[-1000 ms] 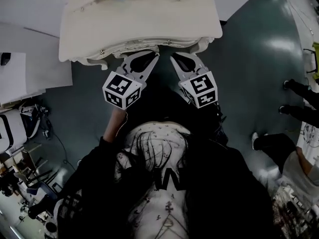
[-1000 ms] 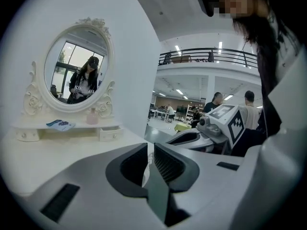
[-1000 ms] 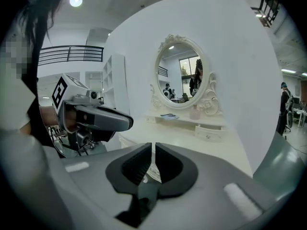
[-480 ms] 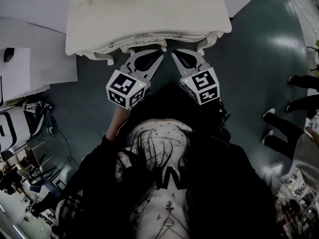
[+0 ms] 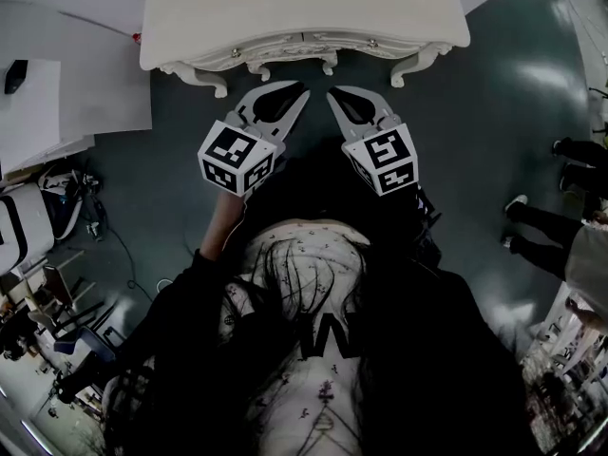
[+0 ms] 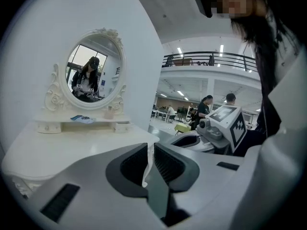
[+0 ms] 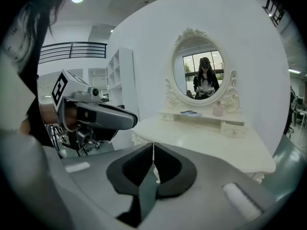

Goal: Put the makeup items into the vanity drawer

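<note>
The white vanity (image 5: 304, 12) stands at the top of the head view, its front drawer (image 5: 304, 40) shut. Both grippers hover side by side just in front of it, over the dark floor. My left gripper (image 5: 300, 93) is shut with nothing in it, and so is my right gripper (image 5: 332, 94). The left gripper view shows its jaws (image 6: 149, 150) together, the oval mirror (image 6: 93, 71), a blue packet (image 6: 82, 119) and a small pink bottle (image 6: 110, 113) on the shelf. In the right gripper view the same blue packet (image 7: 191, 113), pink bottle (image 7: 218, 109) and a small shelf drawer (image 7: 234, 129) sit beyond my right gripper (image 7: 153, 150).
A white desk (image 5: 66, 103) stands left of the vanity, with cluttered equipment (image 5: 38, 245) below it. People's legs (image 5: 570, 155) show at the right edge of the head view. Dark green floor surrounds the vanity.
The vanity has slid toward the top of the head view and looks farther off. Both grippers, earlier up against its front edge, now sit apart from it. The tabletop items have left that view.
</note>
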### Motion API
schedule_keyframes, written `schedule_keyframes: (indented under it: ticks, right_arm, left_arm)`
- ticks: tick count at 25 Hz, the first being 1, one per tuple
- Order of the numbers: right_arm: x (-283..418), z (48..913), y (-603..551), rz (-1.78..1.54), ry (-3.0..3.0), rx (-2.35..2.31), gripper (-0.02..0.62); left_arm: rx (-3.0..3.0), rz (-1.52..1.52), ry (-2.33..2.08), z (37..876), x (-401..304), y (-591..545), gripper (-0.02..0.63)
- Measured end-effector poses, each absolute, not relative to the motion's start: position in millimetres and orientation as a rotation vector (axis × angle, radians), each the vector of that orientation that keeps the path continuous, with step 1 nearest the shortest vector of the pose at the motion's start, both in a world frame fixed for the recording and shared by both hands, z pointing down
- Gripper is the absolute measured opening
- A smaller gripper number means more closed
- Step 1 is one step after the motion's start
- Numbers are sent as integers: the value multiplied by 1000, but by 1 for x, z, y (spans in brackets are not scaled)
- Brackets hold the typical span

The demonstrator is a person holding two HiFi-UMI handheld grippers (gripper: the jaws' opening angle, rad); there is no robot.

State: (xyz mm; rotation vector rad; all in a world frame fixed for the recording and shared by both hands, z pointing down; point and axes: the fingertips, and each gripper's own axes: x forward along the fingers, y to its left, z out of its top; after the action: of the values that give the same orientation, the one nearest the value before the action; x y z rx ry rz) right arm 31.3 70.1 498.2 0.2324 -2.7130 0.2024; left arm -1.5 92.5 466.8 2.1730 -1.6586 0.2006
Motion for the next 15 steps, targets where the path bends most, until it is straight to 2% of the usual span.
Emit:
schedule_keyframes:
  ticks: [15]
  right_arm:
    - [23, 492, 128, 115, -2722, 260, 14]
  left_arm:
    - [2215, 178, -1650, 469, -9, 152, 41]
